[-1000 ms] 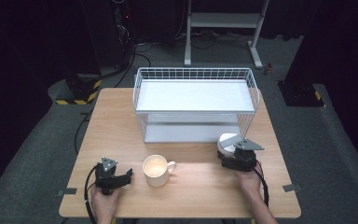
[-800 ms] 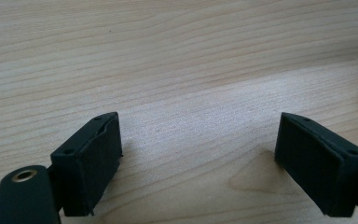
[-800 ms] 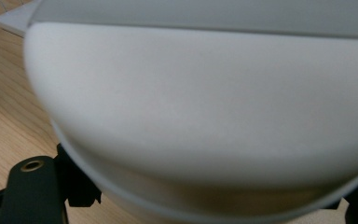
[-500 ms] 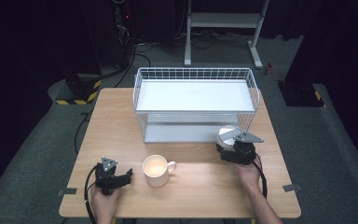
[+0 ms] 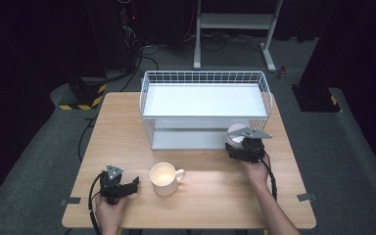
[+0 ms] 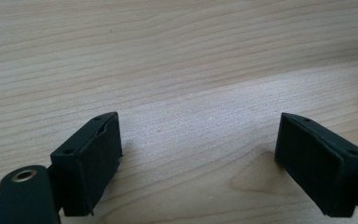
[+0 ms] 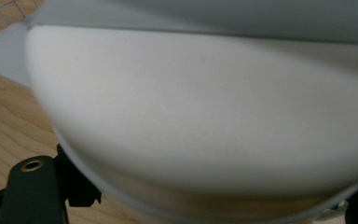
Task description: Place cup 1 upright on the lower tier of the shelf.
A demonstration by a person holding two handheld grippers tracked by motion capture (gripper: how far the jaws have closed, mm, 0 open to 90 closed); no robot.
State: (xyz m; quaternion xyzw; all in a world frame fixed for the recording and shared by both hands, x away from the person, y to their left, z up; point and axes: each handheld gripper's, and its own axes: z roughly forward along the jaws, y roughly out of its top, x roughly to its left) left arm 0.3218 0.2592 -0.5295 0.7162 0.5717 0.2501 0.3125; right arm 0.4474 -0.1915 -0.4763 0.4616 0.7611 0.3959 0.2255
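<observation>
My right gripper (image 5: 238, 142) is at the right of the table, just in front of the white wire rack (image 5: 147, 105), and is shut on a white bowl (image 5: 234, 132). In the right gripper view the white bowl (image 7: 200, 107) sits between the jaws, close up and blurred. My left gripper (image 5: 134, 184) rests on the table near its front left edge. It is open, and my left gripper (image 6: 198, 154) has bare wood between its jaws. A cream mug (image 5: 163, 178) stands upright just right of it, handle to the right.
The wire rack has a white top tray (image 5: 203, 99) and a lower shelf (image 5: 186, 139), and takes up the back middle of the wooden table (image 5: 210, 196). Dark floor, cables and a metal stand (image 5: 235, 22) lie beyond the table.
My right gripper has carried the white bowl away from the person, toward the rack's front right corner, and slightly up. The left gripper and the mug have stayed still.
</observation>
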